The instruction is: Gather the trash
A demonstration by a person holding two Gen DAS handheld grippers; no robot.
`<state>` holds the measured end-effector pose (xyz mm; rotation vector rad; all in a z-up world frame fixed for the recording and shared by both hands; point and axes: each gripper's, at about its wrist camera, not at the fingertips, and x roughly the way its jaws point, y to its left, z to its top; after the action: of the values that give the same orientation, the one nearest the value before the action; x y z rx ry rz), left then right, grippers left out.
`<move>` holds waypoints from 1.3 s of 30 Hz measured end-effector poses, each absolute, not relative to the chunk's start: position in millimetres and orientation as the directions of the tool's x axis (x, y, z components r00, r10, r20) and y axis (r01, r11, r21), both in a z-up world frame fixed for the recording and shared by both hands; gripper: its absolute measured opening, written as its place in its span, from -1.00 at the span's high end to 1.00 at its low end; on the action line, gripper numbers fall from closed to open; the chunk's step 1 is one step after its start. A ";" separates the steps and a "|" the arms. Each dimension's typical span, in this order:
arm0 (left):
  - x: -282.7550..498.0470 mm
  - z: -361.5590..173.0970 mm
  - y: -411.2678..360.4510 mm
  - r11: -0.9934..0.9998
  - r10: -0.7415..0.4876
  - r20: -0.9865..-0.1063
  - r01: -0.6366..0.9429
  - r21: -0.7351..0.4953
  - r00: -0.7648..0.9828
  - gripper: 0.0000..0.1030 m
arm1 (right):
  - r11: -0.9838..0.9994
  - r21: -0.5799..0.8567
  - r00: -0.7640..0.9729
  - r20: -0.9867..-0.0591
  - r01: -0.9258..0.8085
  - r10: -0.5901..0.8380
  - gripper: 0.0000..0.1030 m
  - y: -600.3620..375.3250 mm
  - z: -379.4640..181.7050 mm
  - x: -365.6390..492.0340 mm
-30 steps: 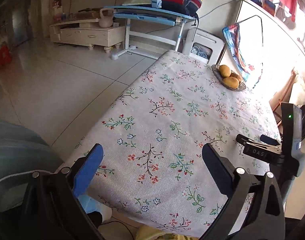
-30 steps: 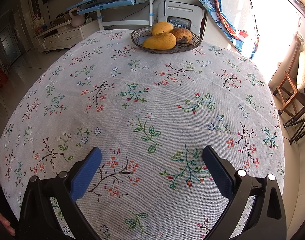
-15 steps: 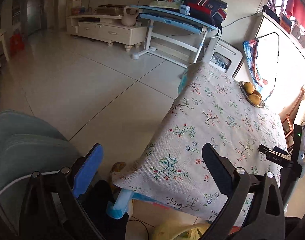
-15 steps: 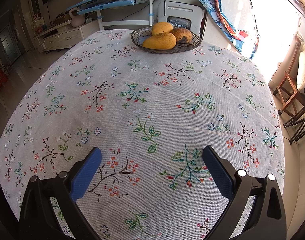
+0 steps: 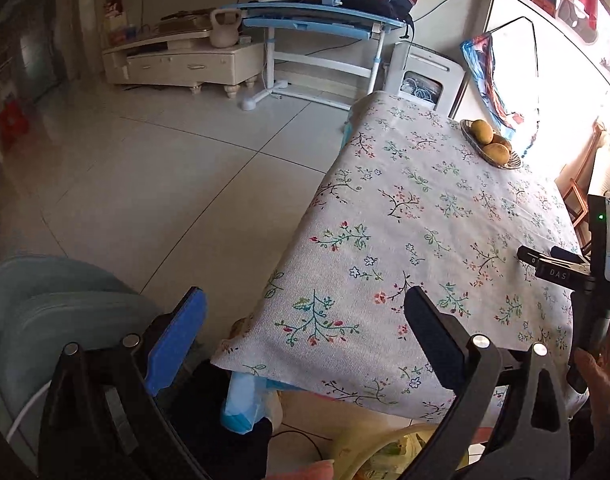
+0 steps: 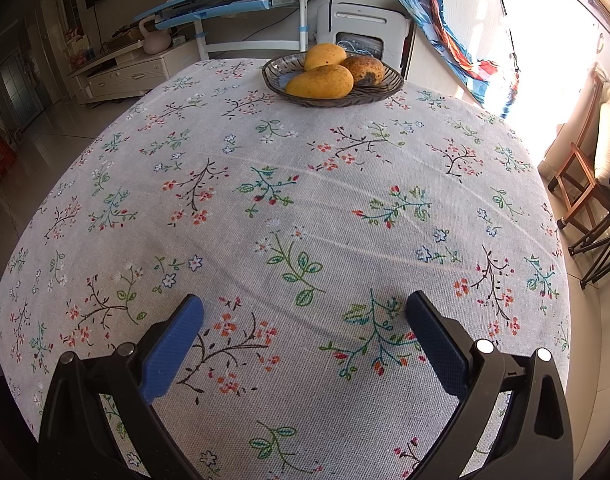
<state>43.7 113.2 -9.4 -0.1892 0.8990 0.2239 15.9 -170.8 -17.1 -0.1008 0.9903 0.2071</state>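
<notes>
The left gripper (image 5: pixel 305 312) hangs off the table's near left corner, its jaws spread wide and empty, one blue pad (image 5: pixel 177 344) over the floor side and the other above the cloth (image 5: pixel 425 208). It looks aimed partly at the floor, likely because the table top offers nothing to pick up. The right gripper (image 6: pixel 305 328) hovers low over the cloth's near edge, also released with nothing between its pads, pointing toward 12 o'clock.

No trash shows on the table in either view. The only things on it are the mangoes (image 6: pixel 321 80) in a bowl (image 6: pixel 385 94) at 12 o'clock in the right view, set at the far end, well apart from both grippers; these read as fruit kept for eating, not rubbish.

At 6 o'clock in the left view, below the table edge, sits a pale rim (image 5: pixel 381 438) with what may be scraps inside, possibly a bin; I cannot tell for sure. A blue-white bundle (image 5: pixel 245 404) lies under the corner at 7 o'clock, perhaps a bag. The trash, if any remains, is probably down there or on the floor (image 5: pixel 165 168), so the search is my best guess for the step in hand.
</notes>
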 end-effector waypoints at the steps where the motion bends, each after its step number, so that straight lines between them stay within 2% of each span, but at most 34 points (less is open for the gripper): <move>1: 44.2 -9.2 109.6 0.963 0.116 -0.789 -0.262 -0.059 0.604 -0.86 | 0.976 0.009 0.531 -0.838 -0.219 0.127 -0.88 -170.8 -16.9 15.8; 4: 45.6 -8.3 100.9 0.969 0.133 -0.778 -0.246 -0.029 0.614 -0.86 | 0.984 0.006 0.537 -0.837 -0.181 0.104 -0.88 -166.2 -16.5 19.1; 7: 46.2 -7.2 99.0 0.965 0.168 -0.768 -0.262 0.000 0.618 -0.86 | 0.961 0.013 0.525 -0.836 -0.275 0.162 -0.89 -170.0 -16.5 34.7; 12: 49.6 -5.9 102.4 0.958 0.174 -0.771 -0.286 -0.010 0.612 -0.86 | 0.985 0.013 0.546 -0.831 -0.171 0.106 -0.89 -216.9 -16.5 62.1; 18: 49.5 -3.0 101.4 0.963 0.187 -0.770 -0.268 0.021 0.610 -0.86 | 0.984 0.002 0.546 -0.832 -0.177 0.099 -0.89 -221.5 -15.9 66.6; 39: 38.7 12.9 110.0 0.963 0.147 -0.745 -0.266 -0.043 0.651 -0.86 | 0.984 0.001 0.546 -0.832 -0.176 0.099 -0.89 -220.7 -16.1 65.5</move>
<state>38.7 110.0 12.9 -0.1537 0.8304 0.2354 65.5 -220.7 -16.1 -0.0858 0.9795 0.1634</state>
